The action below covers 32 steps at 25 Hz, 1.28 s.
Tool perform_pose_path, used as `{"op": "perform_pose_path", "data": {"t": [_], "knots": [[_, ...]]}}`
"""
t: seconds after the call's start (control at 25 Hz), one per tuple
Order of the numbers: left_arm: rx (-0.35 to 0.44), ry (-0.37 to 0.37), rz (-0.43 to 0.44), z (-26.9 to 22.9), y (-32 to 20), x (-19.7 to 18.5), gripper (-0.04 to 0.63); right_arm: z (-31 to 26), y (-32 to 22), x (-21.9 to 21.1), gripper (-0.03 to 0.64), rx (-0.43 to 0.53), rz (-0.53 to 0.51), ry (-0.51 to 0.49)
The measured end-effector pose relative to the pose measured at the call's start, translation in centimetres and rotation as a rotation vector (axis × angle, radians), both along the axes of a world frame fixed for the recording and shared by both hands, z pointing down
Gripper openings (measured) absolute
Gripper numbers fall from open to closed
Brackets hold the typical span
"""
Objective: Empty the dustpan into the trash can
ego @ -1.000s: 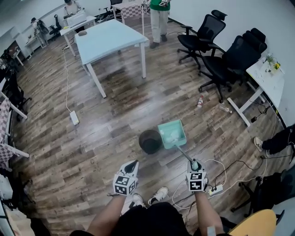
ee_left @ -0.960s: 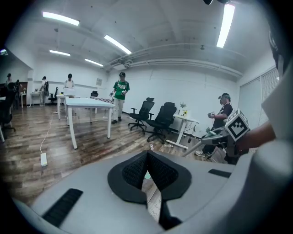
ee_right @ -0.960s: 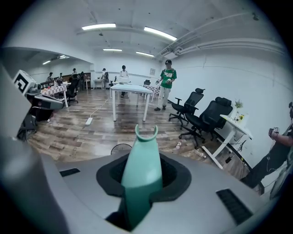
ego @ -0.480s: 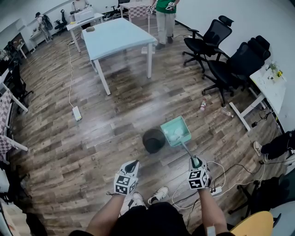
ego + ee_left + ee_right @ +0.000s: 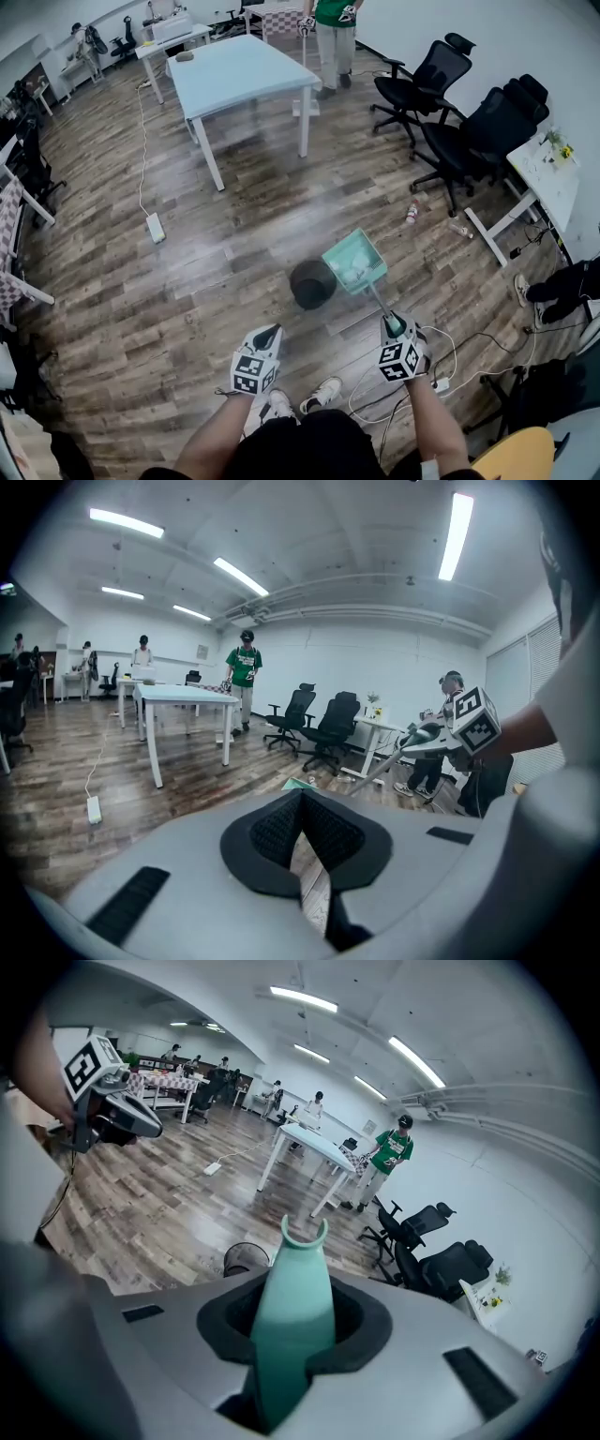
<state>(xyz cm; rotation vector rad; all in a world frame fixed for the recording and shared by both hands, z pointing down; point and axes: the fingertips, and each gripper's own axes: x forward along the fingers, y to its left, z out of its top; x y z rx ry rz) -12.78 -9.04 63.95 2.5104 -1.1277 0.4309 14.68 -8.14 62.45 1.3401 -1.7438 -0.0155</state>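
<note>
Your right gripper (image 5: 394,326) is clamped on the teal dustpan handle (image 5: 292,1326), with the dustpan (image 5: 354,262) ahead of it, just beside the trash can (image 5: 312,284); your left gripper (image 5: 269,332) is closed and empty.

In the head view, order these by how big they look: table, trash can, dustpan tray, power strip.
1. Table.
2. Dustpan tray and trash can: too alike to rank.
3. Power strip, smallest.
</note>
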Motion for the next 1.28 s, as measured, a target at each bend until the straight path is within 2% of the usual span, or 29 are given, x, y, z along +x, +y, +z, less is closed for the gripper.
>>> {"op": "perform_pose_path", "data": {"t": [0.36,0.76,1.28], "knots": [[-0.001,-0.001,-0.022,0.3,0.4,-1.1,0.012,1.1,0.3,-2.0,0.1,-0.031,-0.039,-0.007],[-0.015,-0.005,-0.043,1.1,0.9,-2.6,0.012,1.4,-0.4,-4.4,0.1,-0.043,-0.186,0.117],[-0.014,0.003,-0.063,1.7,1.5,-4.6,0.012,1.6,-0.3,-9.0,0.103,-0.047,-0.512,0.427]]}}
